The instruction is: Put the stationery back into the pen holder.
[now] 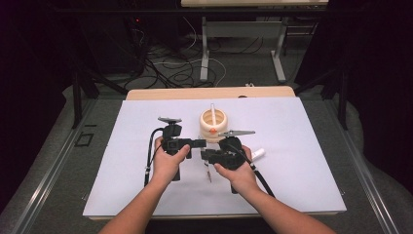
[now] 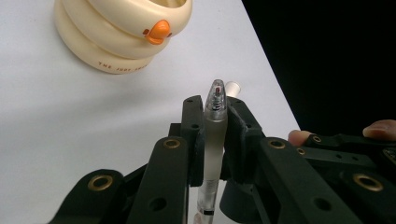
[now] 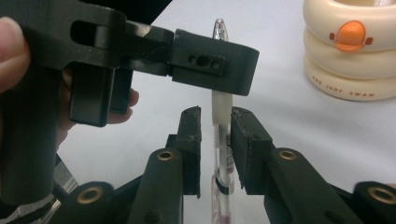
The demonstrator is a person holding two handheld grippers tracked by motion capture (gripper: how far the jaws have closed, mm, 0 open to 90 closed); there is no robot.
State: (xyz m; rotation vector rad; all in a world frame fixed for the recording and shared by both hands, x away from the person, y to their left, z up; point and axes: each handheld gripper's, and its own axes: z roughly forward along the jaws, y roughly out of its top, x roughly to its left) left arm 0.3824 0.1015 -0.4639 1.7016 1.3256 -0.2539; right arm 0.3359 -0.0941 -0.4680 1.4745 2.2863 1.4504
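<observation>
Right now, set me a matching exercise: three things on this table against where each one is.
Things:
1 pen
2 cream holder
3 small white cylinder

Places:
A lying on the white sheet beside the right hand
B standing upright, farthest from the person
C clamped between the jaws of the left gripper

Pairs: 1-C, 2-B, 3-A

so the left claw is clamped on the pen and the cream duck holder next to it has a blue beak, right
Not quite: the beak is orange, not blue. The left gripper view shows the orange beak on the cream duck holder, standing on the white sheet beyond the claw. The rest holds: the left claw is clamped on the pen.
</observation>
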